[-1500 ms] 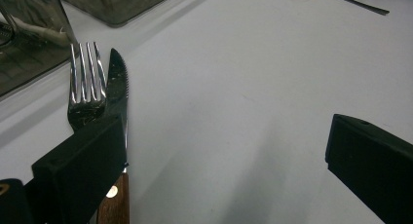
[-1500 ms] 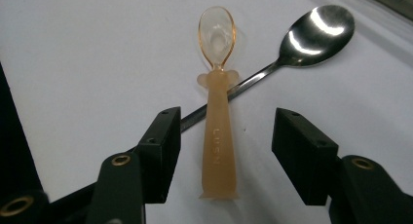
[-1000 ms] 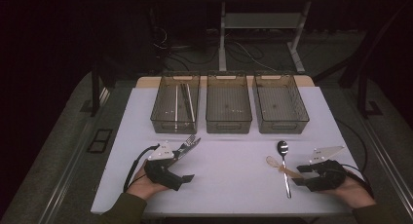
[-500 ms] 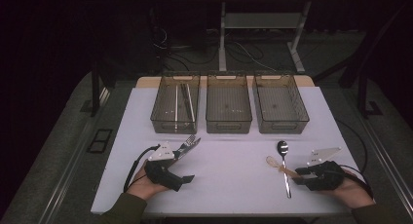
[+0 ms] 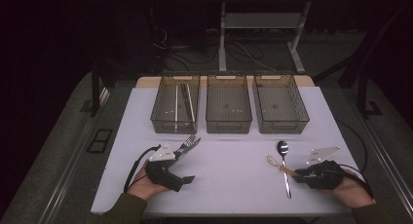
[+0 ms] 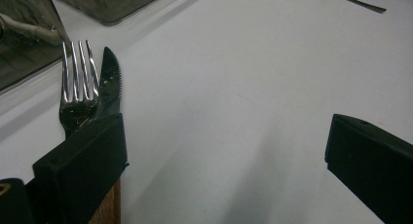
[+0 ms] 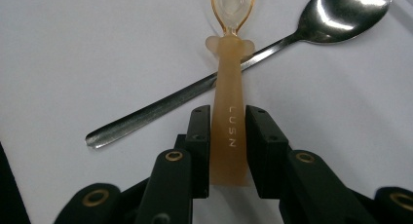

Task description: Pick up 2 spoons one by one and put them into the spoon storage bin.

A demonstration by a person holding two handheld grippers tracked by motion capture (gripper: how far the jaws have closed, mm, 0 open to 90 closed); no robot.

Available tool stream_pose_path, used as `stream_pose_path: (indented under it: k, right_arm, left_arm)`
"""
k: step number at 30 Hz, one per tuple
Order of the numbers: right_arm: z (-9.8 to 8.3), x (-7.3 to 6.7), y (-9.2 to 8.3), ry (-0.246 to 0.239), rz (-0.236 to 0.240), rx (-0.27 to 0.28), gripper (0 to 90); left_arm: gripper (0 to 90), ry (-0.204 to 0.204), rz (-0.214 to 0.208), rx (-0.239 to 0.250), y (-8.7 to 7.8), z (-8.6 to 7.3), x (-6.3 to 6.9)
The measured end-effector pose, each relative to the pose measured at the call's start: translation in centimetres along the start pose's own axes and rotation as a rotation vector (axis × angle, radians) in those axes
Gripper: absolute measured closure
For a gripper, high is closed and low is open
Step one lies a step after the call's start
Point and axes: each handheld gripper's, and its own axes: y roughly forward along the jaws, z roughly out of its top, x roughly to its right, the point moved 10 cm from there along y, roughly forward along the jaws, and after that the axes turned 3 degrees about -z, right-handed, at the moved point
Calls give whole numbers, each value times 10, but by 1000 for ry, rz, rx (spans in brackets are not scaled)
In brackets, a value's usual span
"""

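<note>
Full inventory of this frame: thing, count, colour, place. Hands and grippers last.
bins: 3, smoky clear, row at table's far edge; left one holds long utensils
fork: 1, silver, beside left gripper
knife: 1, dark blade, wooden handle, alongside fork
metal spoon: 1, silver, near right, lying under plastic spoon
plastic spoon: 1, amber, handle between right fingers
table: 1, white
left gripper: black, fingers apart, holding nothing
right gripper: black, fingers just closed onto plastic spoon's handle
hands: 2, at near edge
</note>
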Motion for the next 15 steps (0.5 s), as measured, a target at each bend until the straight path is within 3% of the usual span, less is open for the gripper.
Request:
stream_pose_path:
  k: [15]
  right_arm:
    - [5, 2, -5, 15, 15, 19, 734]
  left_arm:
    - [2, 6, -4, -10, 1, -1, 1]
